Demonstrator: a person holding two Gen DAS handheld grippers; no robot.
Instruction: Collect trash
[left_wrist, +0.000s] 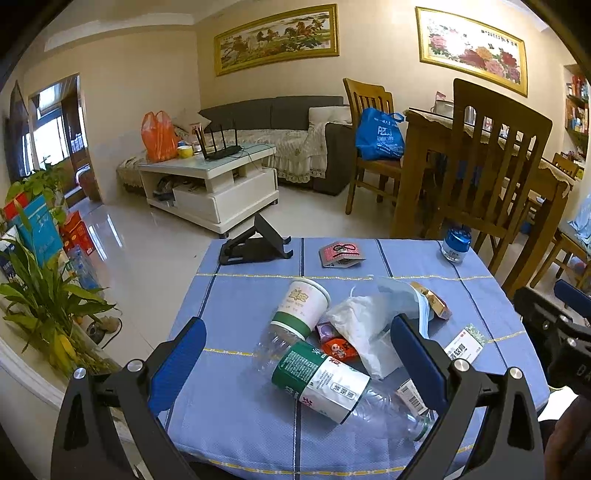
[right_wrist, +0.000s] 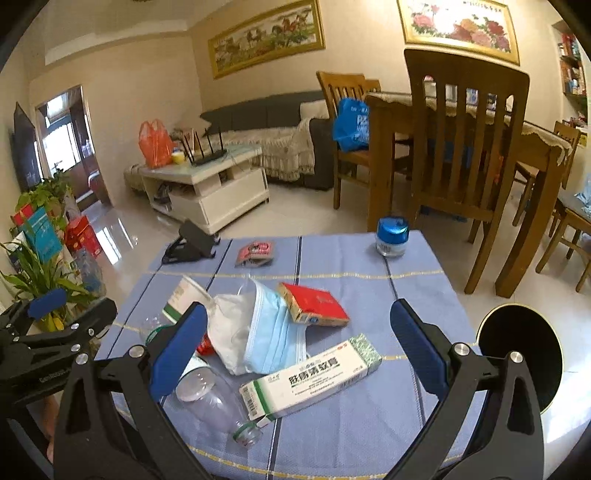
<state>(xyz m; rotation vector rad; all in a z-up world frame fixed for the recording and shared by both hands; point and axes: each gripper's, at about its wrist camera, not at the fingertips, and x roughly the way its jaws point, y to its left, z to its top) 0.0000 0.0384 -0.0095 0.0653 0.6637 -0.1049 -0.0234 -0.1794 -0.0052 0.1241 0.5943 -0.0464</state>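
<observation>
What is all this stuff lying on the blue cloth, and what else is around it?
Blue checked tablecloth: one, covers the table.
Clear plastic bottle with green-white label: one, lying on its side, near.
Paper cup: one, white and green, tipped over, centre.
Crumpled white tissue: one, centre.
Light blue face mask: one, over the tissue.
Red cardboard box: one, beside the mask.
White-green medicine carton: one, near right.
Blue-lidded jar: one, far right.
Black folding stand: one, far left.
Left gripper: fingers blue, open.
Right gripper: fingers blue, open.
</observation>
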